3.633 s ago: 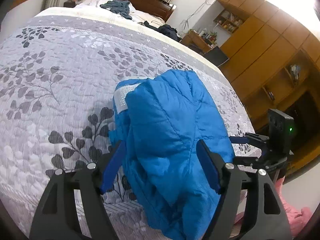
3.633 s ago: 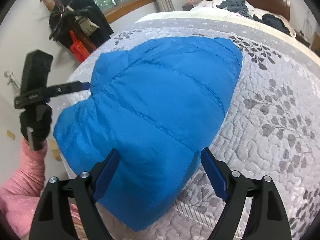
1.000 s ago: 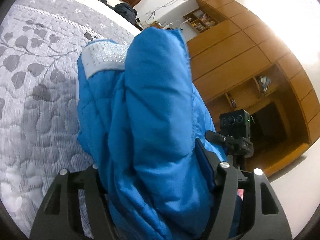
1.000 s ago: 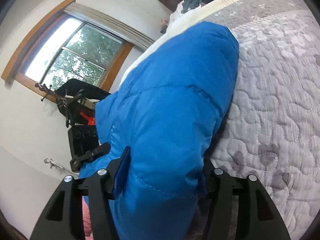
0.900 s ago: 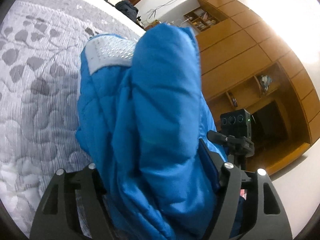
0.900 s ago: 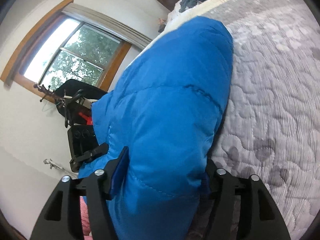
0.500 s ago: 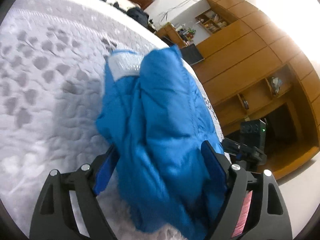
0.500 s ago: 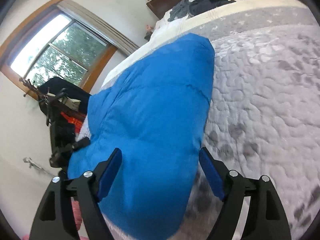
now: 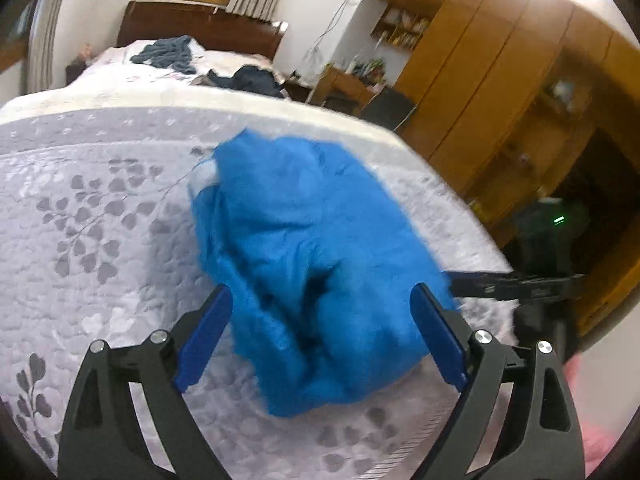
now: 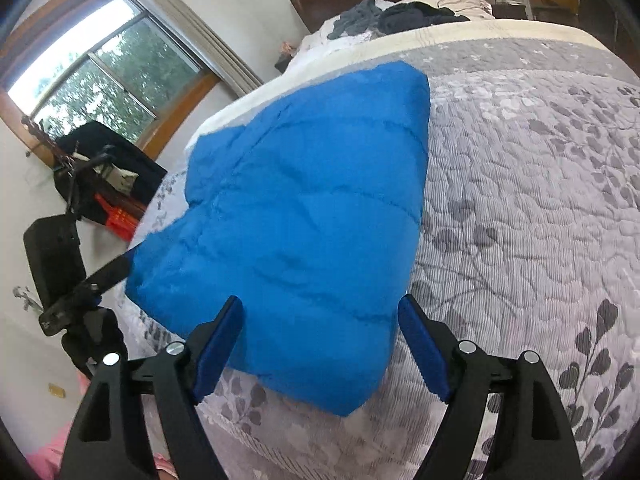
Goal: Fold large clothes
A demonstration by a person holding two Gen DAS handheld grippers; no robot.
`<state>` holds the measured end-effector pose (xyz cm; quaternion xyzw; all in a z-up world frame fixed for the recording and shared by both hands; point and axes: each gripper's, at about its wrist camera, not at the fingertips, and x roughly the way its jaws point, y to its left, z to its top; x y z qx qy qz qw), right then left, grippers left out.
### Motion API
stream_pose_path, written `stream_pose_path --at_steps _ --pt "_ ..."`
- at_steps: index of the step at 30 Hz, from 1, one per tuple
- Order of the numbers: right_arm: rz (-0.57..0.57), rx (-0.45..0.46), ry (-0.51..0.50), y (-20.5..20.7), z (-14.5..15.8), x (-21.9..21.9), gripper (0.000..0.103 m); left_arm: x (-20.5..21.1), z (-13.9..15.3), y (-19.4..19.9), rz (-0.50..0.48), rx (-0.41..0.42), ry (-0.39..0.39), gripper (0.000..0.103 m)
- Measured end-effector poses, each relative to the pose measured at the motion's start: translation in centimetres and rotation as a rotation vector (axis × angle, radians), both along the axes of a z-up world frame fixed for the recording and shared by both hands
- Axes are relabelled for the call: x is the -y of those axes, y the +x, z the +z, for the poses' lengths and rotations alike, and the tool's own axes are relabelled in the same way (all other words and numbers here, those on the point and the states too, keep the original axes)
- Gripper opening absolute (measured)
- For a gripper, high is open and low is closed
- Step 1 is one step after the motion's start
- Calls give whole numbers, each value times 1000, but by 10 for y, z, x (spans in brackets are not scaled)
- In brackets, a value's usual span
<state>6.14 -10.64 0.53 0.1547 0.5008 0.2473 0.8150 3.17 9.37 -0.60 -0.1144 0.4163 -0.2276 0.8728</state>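
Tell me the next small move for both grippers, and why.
Probably lower the left gripper onto the rumpled side of the blue puffer jacket and press it flat. Both grippers hang open; the right gripper faces a smooth side, while the left wrist view shows loose, bunched layers.

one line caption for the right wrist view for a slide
Open right gripper hovers over a folded blue puffer jacket on a grey leaf-print quilt.

Showing bright blue on the quilted jacket (image 10: 304, 216), with a pale patch at its collar edge. Spreading grey with darker grey leaf sprigs across the bedspread (image 10: 540, 200). Wearing blue pads (image 9: 204, 332) on black gripper frames.
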Motion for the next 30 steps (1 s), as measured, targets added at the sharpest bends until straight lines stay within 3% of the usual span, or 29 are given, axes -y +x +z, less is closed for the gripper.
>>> stream_pose_path --at_steps 8,14,19,23,30 --pt "6 -28 -17 3 -13 -11 85 -15 -42 6 16 -124 36 88" --pt "8 -19 -34 0 -15 -16 86 -24 -68 9 22 -205 -41 89" --pt "-3 18 -60 -10 -7 -16 87 -28 -51 -4 40 -165 -35 89" --pt "-45 93 -150 -30 7 -18 99 -26 -30 -22 67 -114 6 90" --pt "-110 138 -297 -61 22 -28 99 -11 -4 -60 134 -79 103 94"
